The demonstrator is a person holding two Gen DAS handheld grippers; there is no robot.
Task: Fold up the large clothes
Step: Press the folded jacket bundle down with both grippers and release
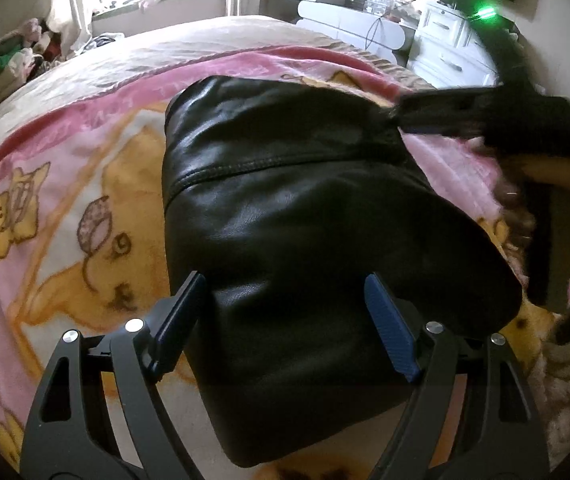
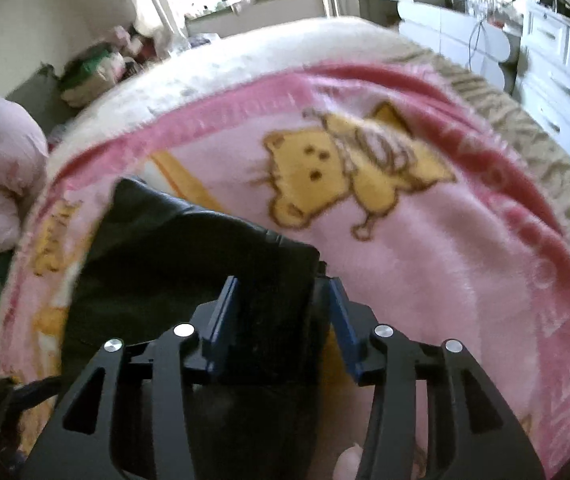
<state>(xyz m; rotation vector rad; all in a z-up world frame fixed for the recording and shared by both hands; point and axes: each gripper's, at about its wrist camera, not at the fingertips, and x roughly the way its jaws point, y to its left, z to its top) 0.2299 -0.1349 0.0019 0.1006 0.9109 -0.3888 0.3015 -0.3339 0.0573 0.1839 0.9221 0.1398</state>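
Note:
A black leather garment (image 1: 285, 200) lies folded into a thick block on the pink blanket (image 1: 65, 208) of a bed. My left gripper (image 1: 285, 280) is open wide over the garment's near end, one finger at its left edge and the other above its surface. At the garment's far right corner my right gripper (image 1: 409, 114) shows as a blur, with a person's hand (image 1: 557, 184) behind it. In the right wrist view, the right gripper (image 2: 283, 280) straddles an upright edge of the garment (image 2: 189, 256). That edge rests against the left pad, while the right pad stands slightly off it.
The pink blanket (image 2: 445, 260) with yellow bear prints covers the bed's top. White drawers (image 1: 445, 52) stand past the bed at the far right. Clothes are piled (image 1: 13, 60) by the far left wall. A pale pink quilt (image 2: 1, 176) bulges at the bed's left side.

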